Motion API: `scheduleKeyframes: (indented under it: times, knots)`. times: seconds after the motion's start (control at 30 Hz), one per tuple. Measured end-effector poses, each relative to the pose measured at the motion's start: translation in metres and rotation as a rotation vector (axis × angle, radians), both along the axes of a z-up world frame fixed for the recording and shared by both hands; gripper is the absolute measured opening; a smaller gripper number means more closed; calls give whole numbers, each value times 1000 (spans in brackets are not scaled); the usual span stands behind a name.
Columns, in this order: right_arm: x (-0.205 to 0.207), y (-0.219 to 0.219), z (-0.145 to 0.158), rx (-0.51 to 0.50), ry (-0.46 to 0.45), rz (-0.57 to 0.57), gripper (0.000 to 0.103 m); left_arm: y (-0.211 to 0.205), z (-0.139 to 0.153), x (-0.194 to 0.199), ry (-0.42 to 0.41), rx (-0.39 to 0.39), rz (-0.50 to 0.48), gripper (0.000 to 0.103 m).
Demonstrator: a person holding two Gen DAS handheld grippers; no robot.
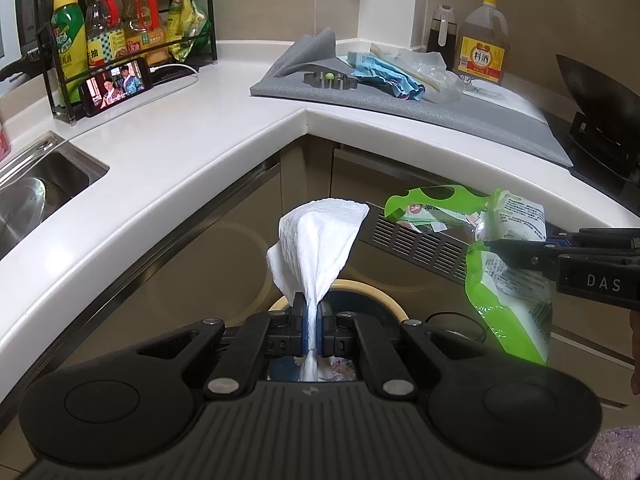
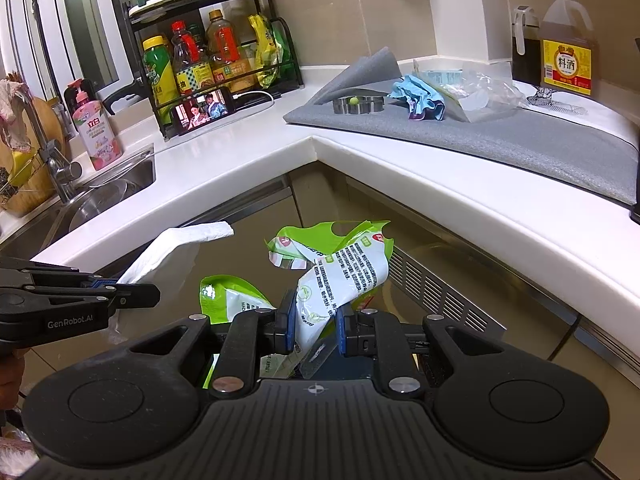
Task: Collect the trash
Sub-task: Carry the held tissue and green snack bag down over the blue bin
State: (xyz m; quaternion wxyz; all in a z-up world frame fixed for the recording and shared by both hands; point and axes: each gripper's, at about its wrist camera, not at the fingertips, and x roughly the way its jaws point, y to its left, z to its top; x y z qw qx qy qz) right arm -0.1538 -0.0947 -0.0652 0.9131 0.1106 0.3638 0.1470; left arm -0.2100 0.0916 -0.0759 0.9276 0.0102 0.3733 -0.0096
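Note:
My left gripper (image 1: 313, 322) is shut on a white paper towel (image 1: 320, 240), which fans upward from the pads. It hangs above a round bin (image 1: 394, 306) with a tan rim on the floor. My right gripper (image 2: 314, 326) is shut on a crumpled green and white plastic packet (image 2: 344, 272). In the left wrist view the right gripper (image 1: 490, 245) enters from the right with the packet (image 1: 508, 276) hanging beside the bin. In the right wrist view the left gripper (image 2: 154, 294) comes in from the left with the towel (image 2: 168, 252).
A white L-shaped counter (image 1: 192, 140) wraps around the corner. On its grey mat (image 2: 500, 140) lie a blue wrapper (image 2: 420, 98), clear plastic (image 2: 480, 96) and a metal cutter (image 2: 358, 104). A sink (image 2: 116, 192), bottle rack (image 2: 208, 64), phone (image 2: 204, 114) and wok (image 1: 596, 96) stand around.

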Motion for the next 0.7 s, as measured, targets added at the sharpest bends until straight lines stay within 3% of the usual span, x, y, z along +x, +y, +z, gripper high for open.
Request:
scheduleKeyframes:
  times: [0.3,0.7]
  knots:
    - [8,5,-6,-30,3,0,21,2,-4,5,24,1,14,4]
    - [36,15,-47,-57,106,13,21,3,-40,43,153,-30,35,4]
